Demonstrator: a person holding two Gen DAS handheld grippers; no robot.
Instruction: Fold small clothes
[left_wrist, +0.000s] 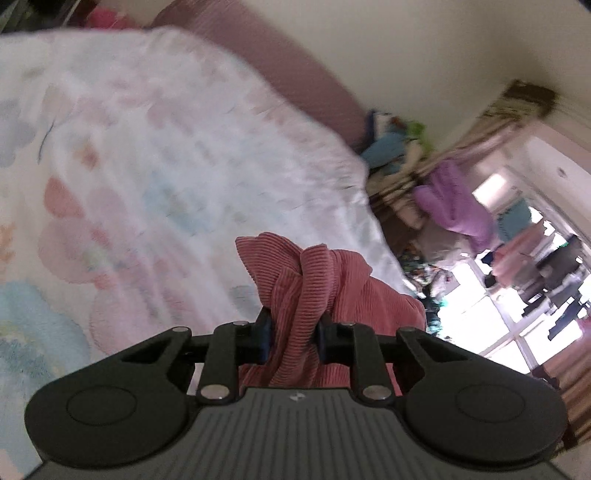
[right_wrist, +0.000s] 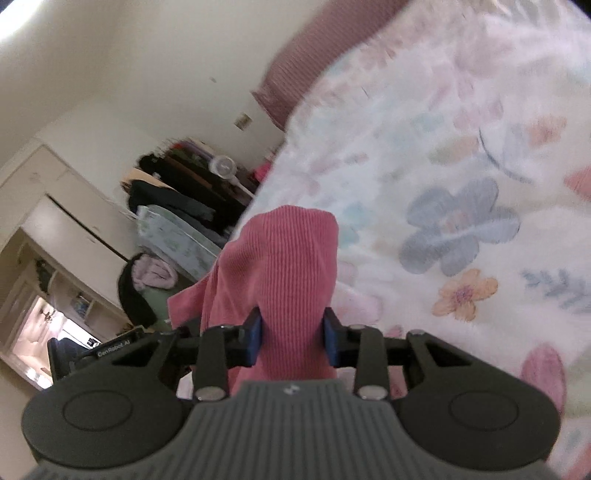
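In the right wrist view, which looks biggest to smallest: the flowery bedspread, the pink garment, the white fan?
1. Flowery bedspread
2. Pink garment, though it is close to the camera in the right gripper
3. White fan, far off

The pink ribbed garment (left_wrist: 314, 291) hangs bunched above the floral bedspread; creased folds droop at its edges.

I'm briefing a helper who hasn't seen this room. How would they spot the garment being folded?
Find the bed with the white floral bedspread. Above it, the left gripper and right gripper each pinch a pink ribbed knit garment. It is the only plain, ribbed cloth against the flower print.
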